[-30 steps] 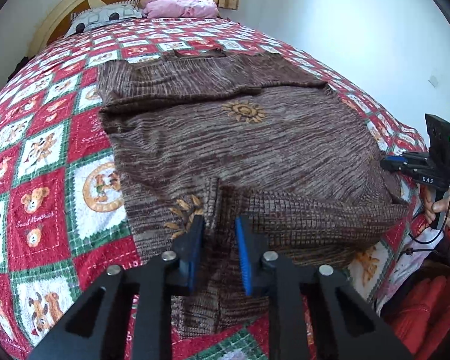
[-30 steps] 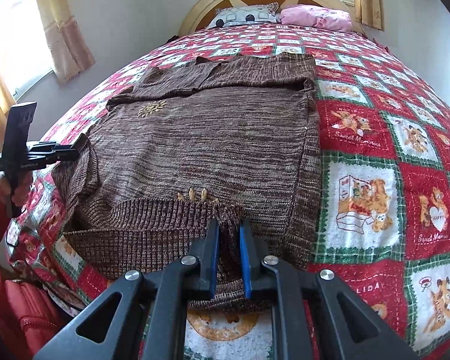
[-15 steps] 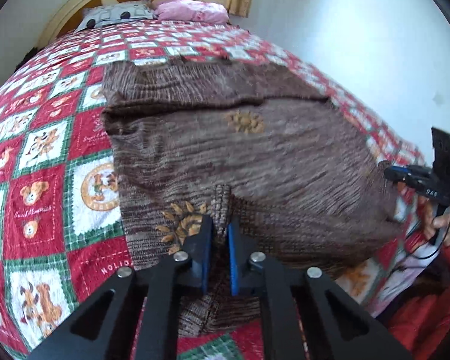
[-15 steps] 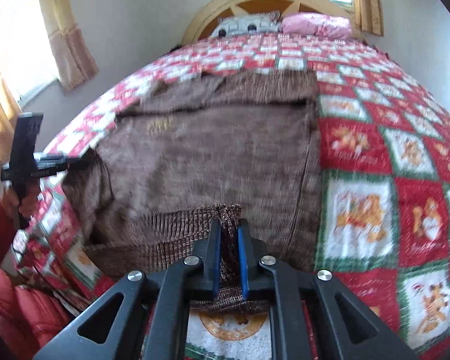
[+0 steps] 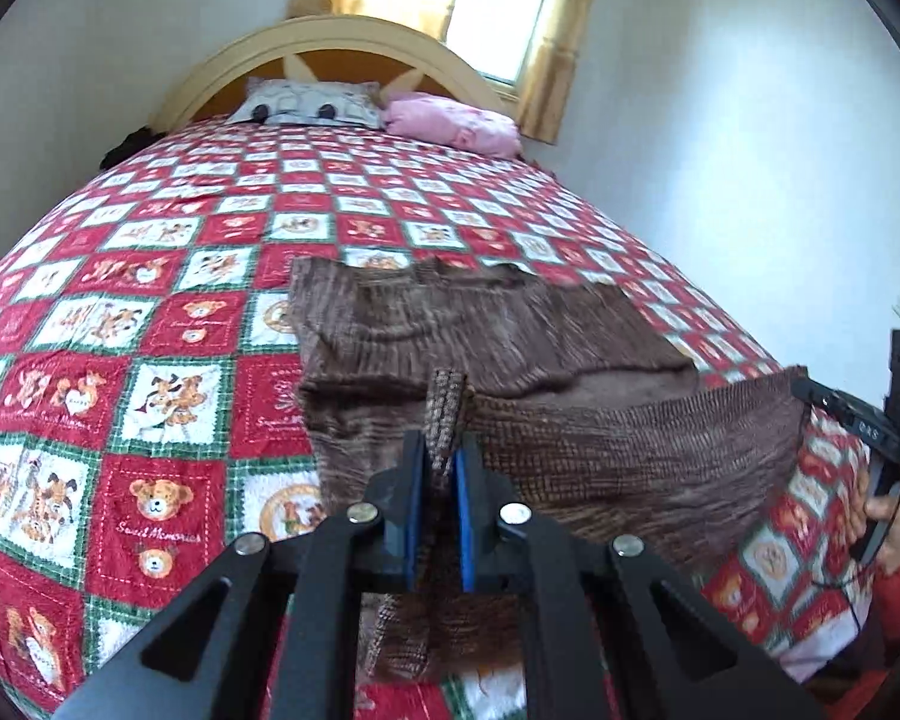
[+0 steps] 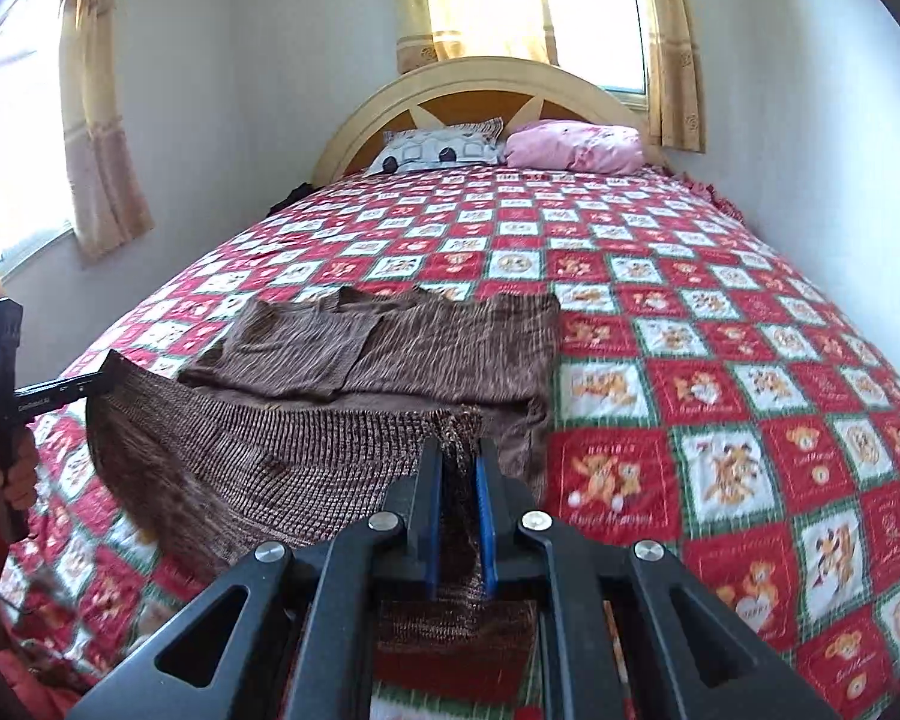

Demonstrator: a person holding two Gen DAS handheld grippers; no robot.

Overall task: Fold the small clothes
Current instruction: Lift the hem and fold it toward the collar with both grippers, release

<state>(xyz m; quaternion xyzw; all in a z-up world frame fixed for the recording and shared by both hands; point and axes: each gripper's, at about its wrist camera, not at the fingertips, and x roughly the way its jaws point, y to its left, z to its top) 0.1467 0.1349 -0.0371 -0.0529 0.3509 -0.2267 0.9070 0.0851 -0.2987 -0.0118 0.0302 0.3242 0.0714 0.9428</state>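
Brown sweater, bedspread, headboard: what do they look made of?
Brown sweater: knit yarn, matte, marled; ribbed hem shows stitch rows. Both grippers pinch it.
Bedspread: soft printed or stitched fabric, probably quilted cotton; checkered bear patches.
Headboard: likely painted wood, cream satin frame, orange panel.

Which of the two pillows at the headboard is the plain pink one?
The right-hand pink pillow, nearer the curtained window; the grey patterned pillow beside it has dark spots.

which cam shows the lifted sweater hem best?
Right wrist: the hem spans unobstructed from the left hand-held gripper to the right hand-held gripper, raised over the sweater. Left wrist shows the hem too, but blurrier.
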